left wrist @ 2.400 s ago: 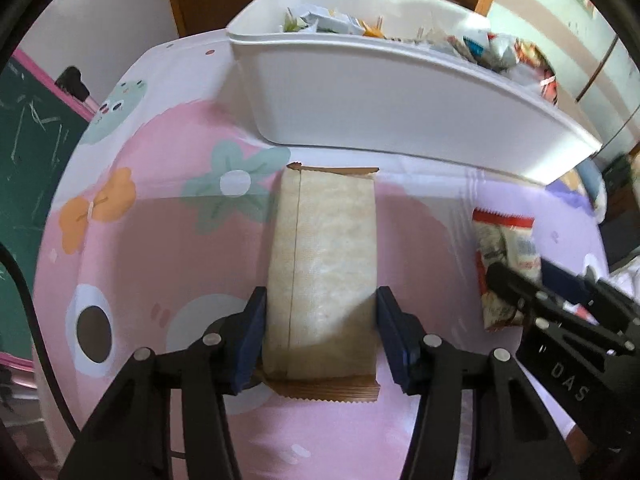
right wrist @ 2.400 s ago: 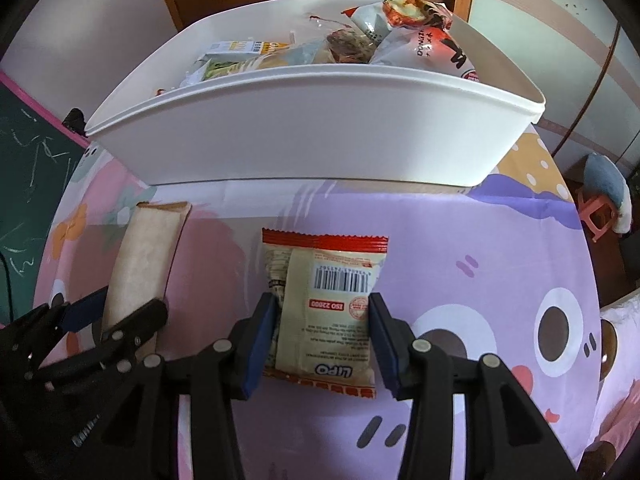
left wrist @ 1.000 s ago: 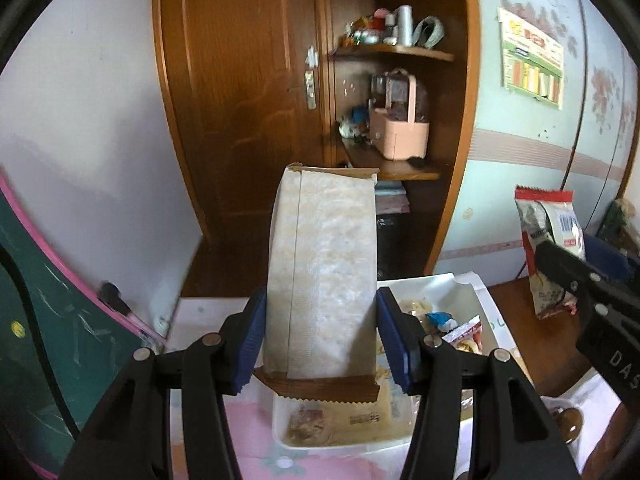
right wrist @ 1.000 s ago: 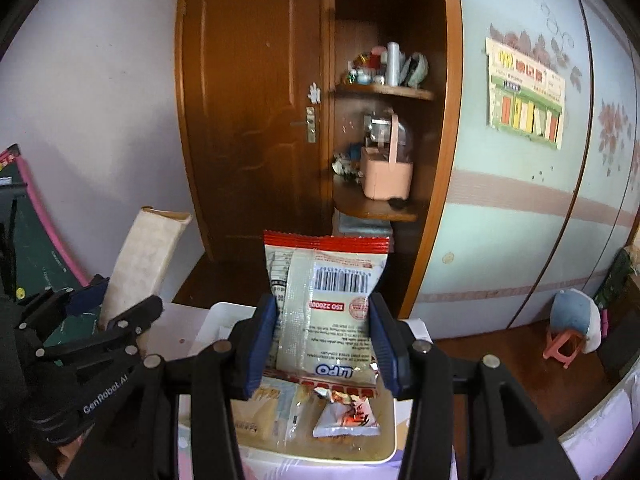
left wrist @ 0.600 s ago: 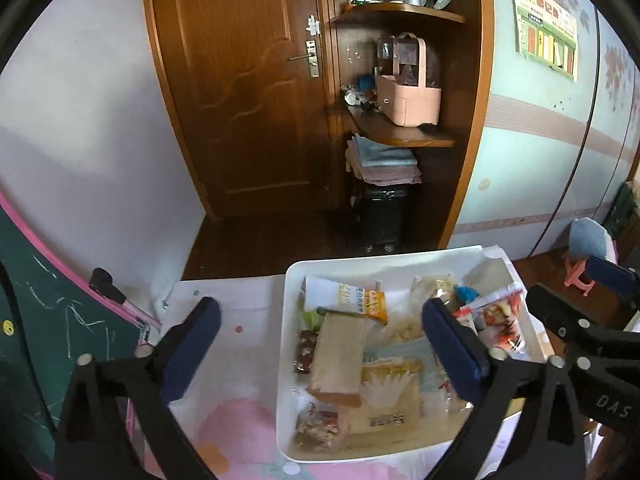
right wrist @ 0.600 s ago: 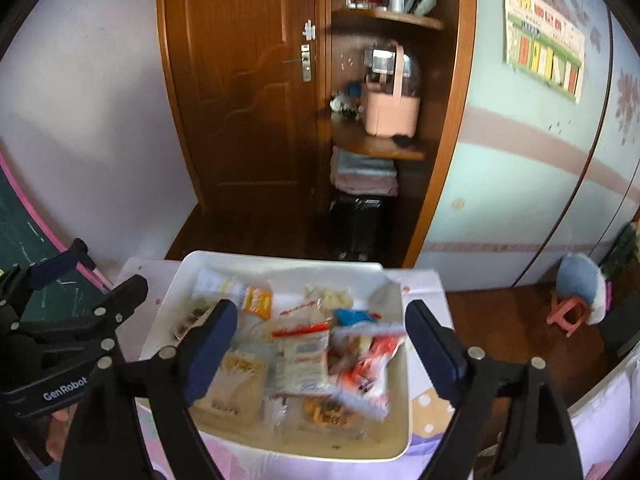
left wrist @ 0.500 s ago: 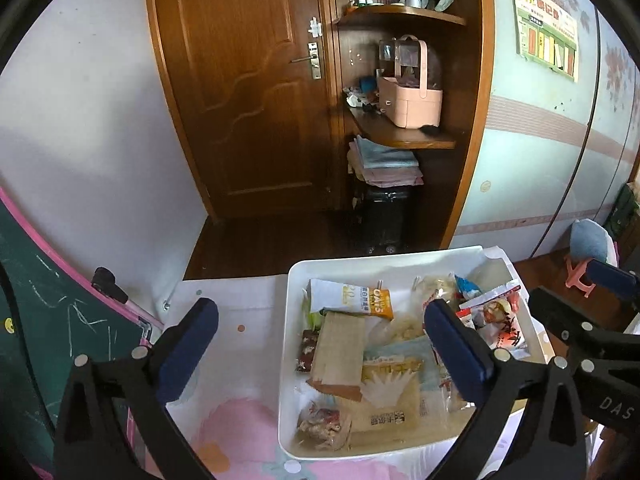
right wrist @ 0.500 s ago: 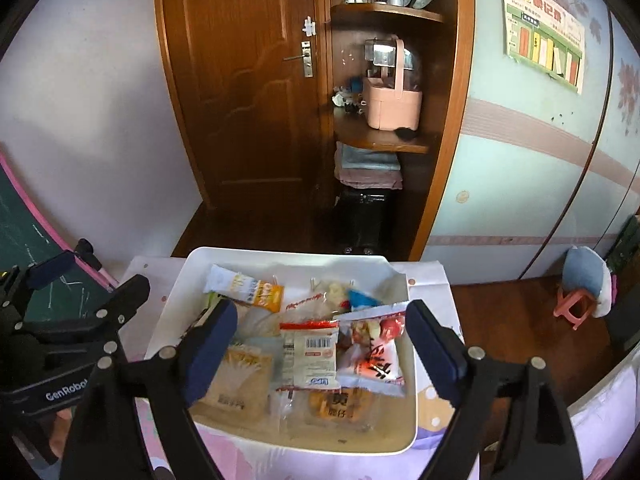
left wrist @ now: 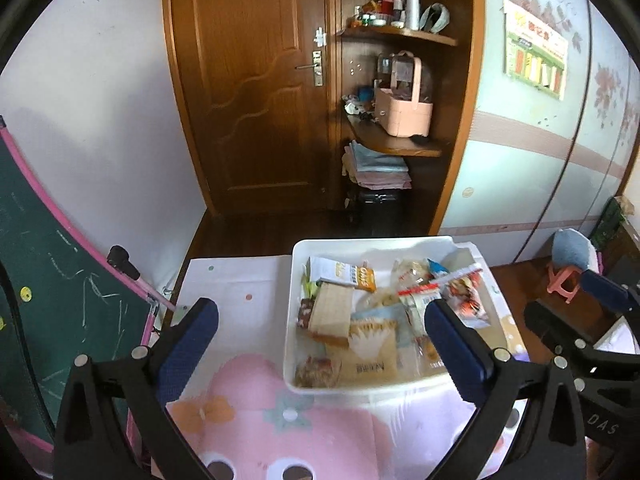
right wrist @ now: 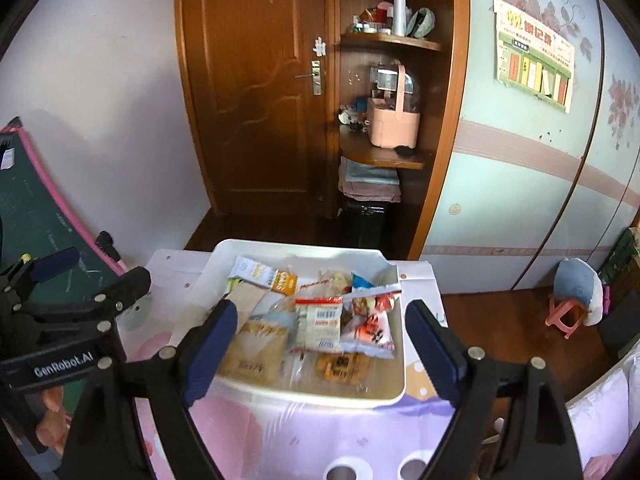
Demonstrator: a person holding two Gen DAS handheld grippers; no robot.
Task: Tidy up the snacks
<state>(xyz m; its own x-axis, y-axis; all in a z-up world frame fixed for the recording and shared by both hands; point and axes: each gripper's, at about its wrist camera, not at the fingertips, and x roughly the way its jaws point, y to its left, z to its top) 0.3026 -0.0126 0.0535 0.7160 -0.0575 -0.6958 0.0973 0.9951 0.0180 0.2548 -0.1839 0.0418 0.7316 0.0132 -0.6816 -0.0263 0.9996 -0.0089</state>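
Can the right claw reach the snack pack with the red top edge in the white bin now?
Probably yes. The right claw is open and empty above the white bin, and the pack with the red top edge lies on top of the pile, uncovered, straight ahead between its fingers.

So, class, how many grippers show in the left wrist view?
2: the left gripper, open, in the foreground; the right gripper at the right edge, beside the white bin. None hidden.

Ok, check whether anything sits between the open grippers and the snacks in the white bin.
Nothing visible does. The left gripper and the right gripper both hang open and empty above the white bin, which has no lid. The tan packet and the red-topped packet lie exposed on the pile.
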